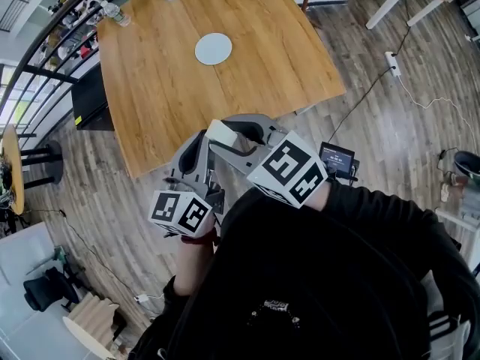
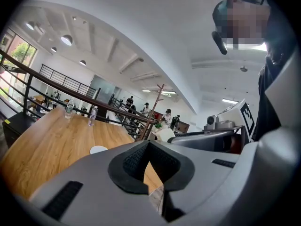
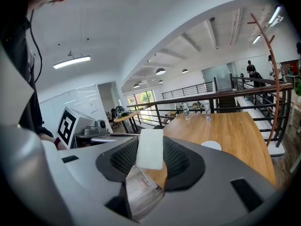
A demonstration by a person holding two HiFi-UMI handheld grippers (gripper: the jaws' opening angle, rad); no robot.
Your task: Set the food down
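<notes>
My right gripper (image 1: 225,138) is shut on a pale, flat rectangular piece of food (image 1: 221,132), just over the near edge of the wooden table (image 1: 165,88). In the right gripper view the food (image 3: 150,148) stands upright between the dark pads of the right gripper (image 3: 150,160). A small white plate (image 1: 213,49) (image 3: 211,145) lies farther in on the table, nothing on it. My left gripper (image 1: 196,147) hangs close beside the right one, to its left. The fingertips of the left gripper (image 2: 148,144) meet with nothing between them. The plate (image 2: 98,149) also shows there.
Water bottles (image 1: 116,13) stand along the table's far edge by a railing. On the wooden floor to the right are a small screen device (image 1: 337,158), a cable and a power strip (image 1: 391,62). A black cabinet (image 1: 91,100) stands left of the table. People stand far behind the railing.
</notes>
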